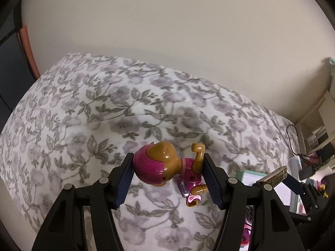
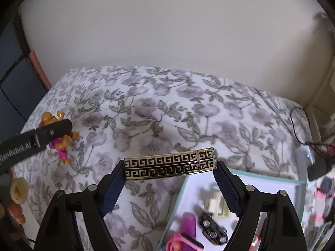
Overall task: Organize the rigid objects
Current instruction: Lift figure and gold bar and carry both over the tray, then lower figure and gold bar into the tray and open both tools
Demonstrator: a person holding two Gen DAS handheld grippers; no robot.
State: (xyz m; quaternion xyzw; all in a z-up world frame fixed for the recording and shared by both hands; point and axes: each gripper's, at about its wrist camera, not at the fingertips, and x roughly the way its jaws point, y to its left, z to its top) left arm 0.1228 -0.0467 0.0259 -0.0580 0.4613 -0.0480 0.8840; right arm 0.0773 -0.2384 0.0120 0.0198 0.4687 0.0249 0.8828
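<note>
Over the floral bedspread [image 2: 167, 108] both grippers hang loaded. At near right the shallow teal-rimmed box [image 2: 270, 181] holds a toy car [image 2: 213, 228] and small pieces, so each drop wants a bare patch. The right gripper [image 2: 169, 167] clamps the gold-and-black key-pattern case [image 2: 169, 163] endwise; the left gripper [image 1: 168, 167] pinches the pink-and-tan toy pup figure [image 1: 161, 165] at half width.

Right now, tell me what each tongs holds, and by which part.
Left tongs: toy dog figure, clamped across head and body. Right tongs: patterned gold-and-black bar, gripped at its two ends.
</note>
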